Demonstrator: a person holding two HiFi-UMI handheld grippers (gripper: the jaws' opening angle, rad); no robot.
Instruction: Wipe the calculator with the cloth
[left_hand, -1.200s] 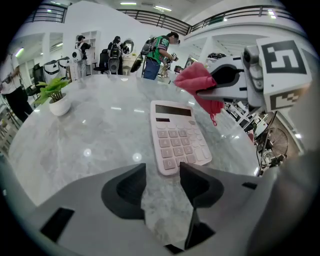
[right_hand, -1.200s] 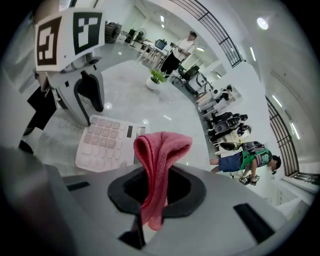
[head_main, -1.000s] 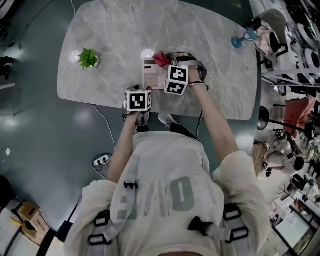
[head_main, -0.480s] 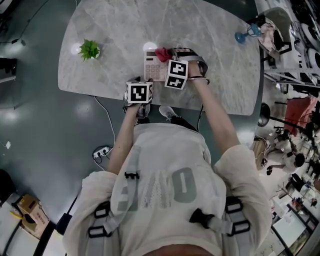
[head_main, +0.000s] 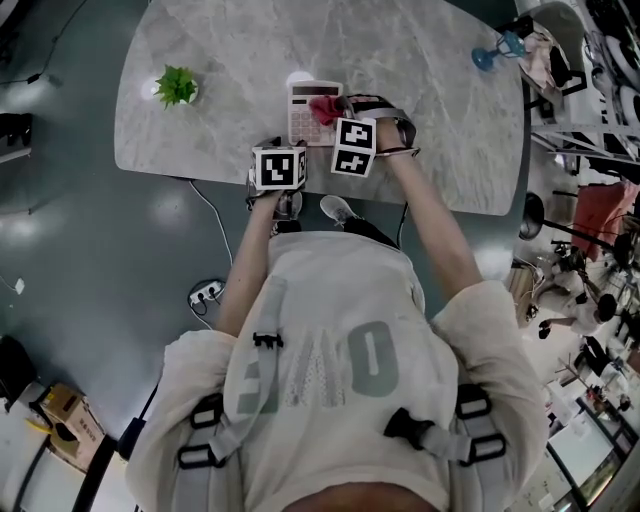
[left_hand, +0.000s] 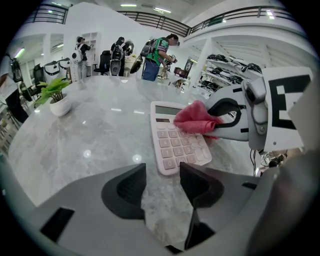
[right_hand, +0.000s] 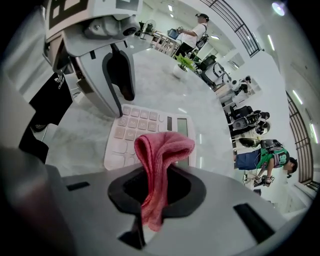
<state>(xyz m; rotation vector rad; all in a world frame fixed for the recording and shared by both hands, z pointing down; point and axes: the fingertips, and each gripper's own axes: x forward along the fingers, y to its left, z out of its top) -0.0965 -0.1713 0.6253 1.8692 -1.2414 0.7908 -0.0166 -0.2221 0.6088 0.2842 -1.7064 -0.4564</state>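
A pale pink calculator (head_main: 305, 112) lies flat on the marble table (head_main: 420, 130) near its front edge. My right gripper (head_main: 336, 108) is shut on a red cloth (head_main: 324, 107). In the left gripper view the cloth (left_hand: 194, 120) sits on the calculator (left_hand: 175, 145) at its upper right, just below the display. From the right gripper view the cloth (right_hand: 159, 150) bulges out from between my jaws over the keys (right_hand: 132, 124). My left gripper (left_hand: 162, 186) stands open and empty just in front of the calculator's near edge, with bare marble between its fingers.
A small potted plant (head_main: 176, 86) stands at the table's left. A blue object (head_main: 488, 55) sits near the far right corner. The table's front edge runs right under both grippers. People and shelving fill the room behind.
My right gripper has carried the cloth from the calculator's far right corner toward me, down over the keys. The left gripper has stayed in place.
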